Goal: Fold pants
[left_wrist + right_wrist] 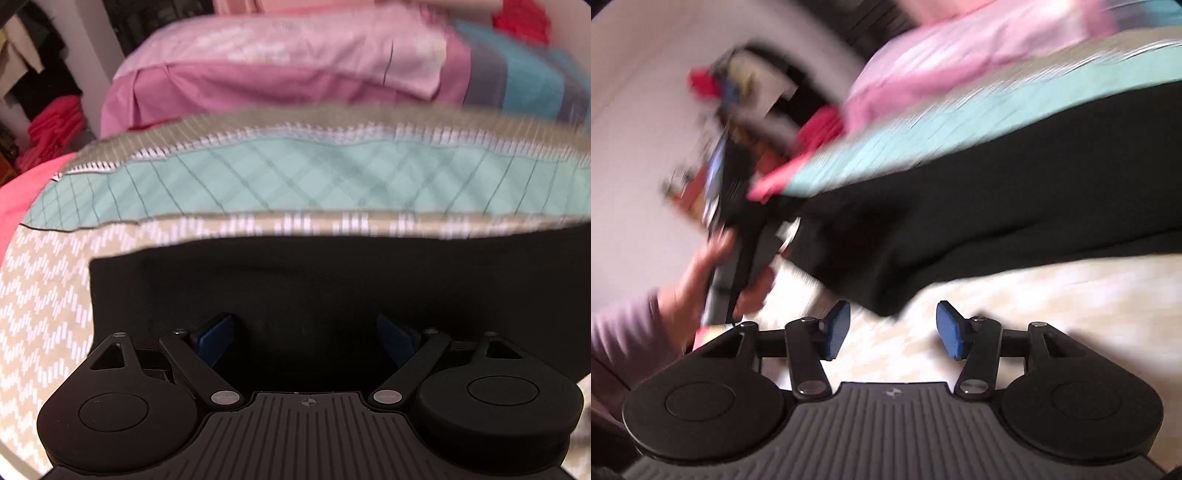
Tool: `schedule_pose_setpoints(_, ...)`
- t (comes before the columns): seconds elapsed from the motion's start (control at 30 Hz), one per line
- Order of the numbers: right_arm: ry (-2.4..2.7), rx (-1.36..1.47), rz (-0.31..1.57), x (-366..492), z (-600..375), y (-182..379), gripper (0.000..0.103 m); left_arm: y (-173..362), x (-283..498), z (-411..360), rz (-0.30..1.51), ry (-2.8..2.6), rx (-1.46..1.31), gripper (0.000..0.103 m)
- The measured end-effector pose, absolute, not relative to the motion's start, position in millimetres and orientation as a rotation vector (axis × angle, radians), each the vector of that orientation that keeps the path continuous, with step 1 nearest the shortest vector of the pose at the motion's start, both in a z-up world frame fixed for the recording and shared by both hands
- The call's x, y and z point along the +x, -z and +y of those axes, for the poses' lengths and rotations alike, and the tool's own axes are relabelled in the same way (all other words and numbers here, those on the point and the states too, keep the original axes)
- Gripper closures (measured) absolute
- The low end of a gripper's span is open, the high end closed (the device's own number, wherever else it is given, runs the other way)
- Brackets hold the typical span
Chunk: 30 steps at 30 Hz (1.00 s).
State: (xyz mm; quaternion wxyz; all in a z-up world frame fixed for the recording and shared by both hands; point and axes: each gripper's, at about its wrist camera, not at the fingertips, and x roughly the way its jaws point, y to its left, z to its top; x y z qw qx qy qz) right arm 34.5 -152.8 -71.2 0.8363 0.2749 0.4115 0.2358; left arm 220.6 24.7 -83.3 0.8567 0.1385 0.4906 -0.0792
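The black pants [295,280] lie flat on a beige zigzag bedspread [40,295]. My left gripper [306,338] is open, its blue pads [216,336] wide apart just over the pants' near edge. In the blurred right wrist view the pants [979,192] stretch from the upper right down to a corner near my right gripper [894,330]. That gripper is open and empty over the bedspread [1052,295], its pads [836,328] just short of the corner. The other gripper [742,236], held in a hand, shows at the left by the pants' far end.
A teal checked blanket band [295,181] and pink pillows [277,62] lie beyond the pants. Red clothes [51,129] and dark clutter sit off the bed at the left. A pink cloth [22,192] lies at the bed's left edge.
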Motion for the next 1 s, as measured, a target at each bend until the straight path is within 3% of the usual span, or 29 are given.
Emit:
schedule_pose_setpoints(0.23, -0.535, 0.584, 0.787, 95.7, -111.7, 91.0, 0.045, 85.7, 222.6, 30.3, 1.046, 0.145, 0.261, 0.000)
schedule_pose_setpoints(0.37, -0.675, 0.617, 0.894, 102.7, -105.2, 107.3, 0.039, 87.2, 222.9, 27.5, 1.045, 0.130, 0.270, 0.000)
schedule_pose_setpoints(0.47, -0.660, 0.596, 0.907, 93.3, -127.7, 95.3, 0.043, 87.0, 222.3, 25.9, 1.038, 0.127, 0.282, 0.000)
schedule_pose_setpoints(0.73, -0.308, 0.780, 0.653, 78.0, -233.5, 85.2, 0.041, 88.9, 223.3, 24.2, 1.035, 0.113, 0.296, 0.000)
schedule_pose_setpoints(0.83, -0.146, 0.893, 0.581, 61.8, -282.2, 90.4, 0.051, 88.8, 224.0, 23.3, 1.037, 0.112, 0.306, 0.000)
schedule_pose_setpoints(1.0, 0.173, 0.950, 0.427, 26.0, -352.5, 97.2, 0.050, 88.8, 223.8, 22.8, 1.034, 0.110, 0.321, 0.000)
